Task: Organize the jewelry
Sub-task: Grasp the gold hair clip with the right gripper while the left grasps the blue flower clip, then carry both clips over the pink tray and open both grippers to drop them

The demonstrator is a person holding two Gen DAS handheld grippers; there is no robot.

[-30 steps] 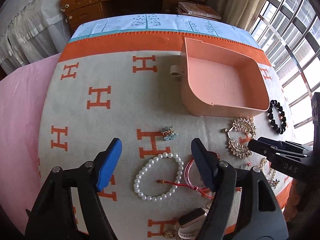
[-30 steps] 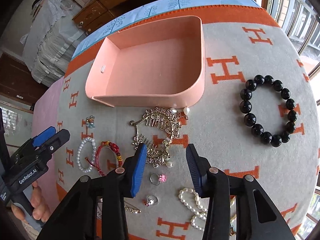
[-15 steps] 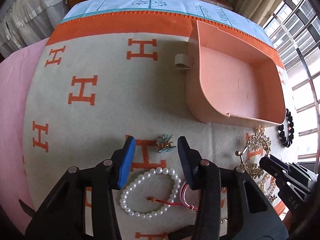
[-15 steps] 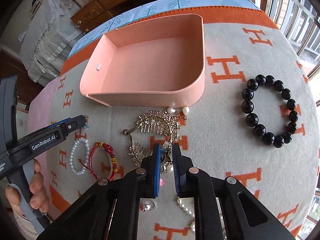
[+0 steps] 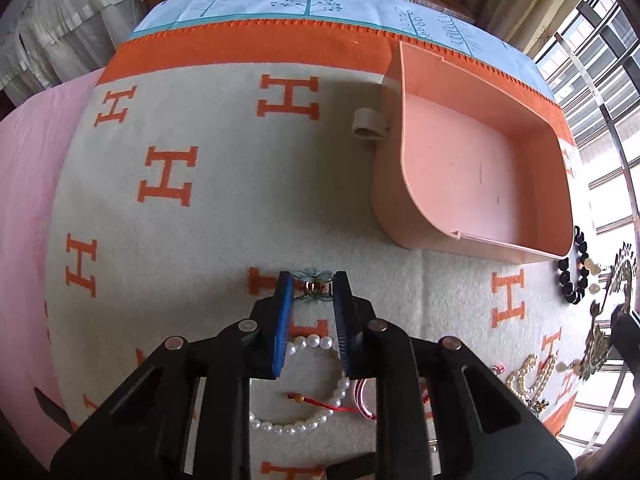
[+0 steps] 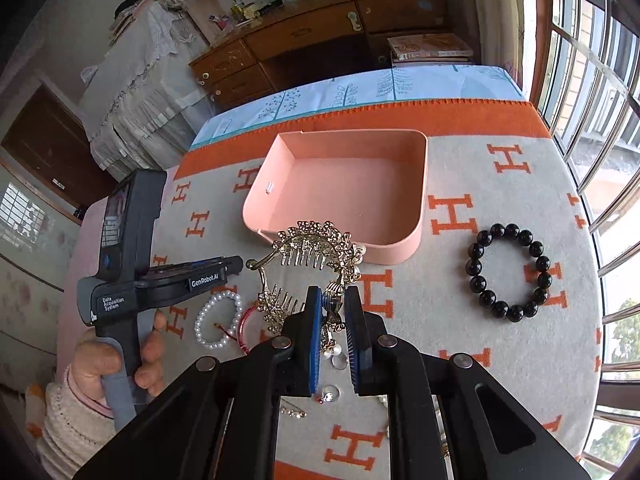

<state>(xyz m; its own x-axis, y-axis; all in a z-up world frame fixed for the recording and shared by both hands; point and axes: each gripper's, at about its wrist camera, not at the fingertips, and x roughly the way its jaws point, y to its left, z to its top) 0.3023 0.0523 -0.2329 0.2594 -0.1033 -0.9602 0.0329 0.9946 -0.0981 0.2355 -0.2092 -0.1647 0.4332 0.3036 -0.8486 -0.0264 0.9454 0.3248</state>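
Left gripper [image 5: 311,289], centre of the left view: pads closed against a small blue butterfly clip [image 5: 314,282], which is held at the fingertips over an orange H on the blanket [image 5: 208,232]. Pearl bracelet [image 5: 304,396] seen below, between the gripper arms.

Right gripper [image 6: 333,300], lower centre of the right view: pads clamped on the gold comb [image 6: 308,256], which appears lifted and hangs in front of the pink tray [image 6: 416,216]. Tray seen at frame centre, nothing in it. Black bead bracelet [image 6: 510,272] lies at right, well apart from the comb.
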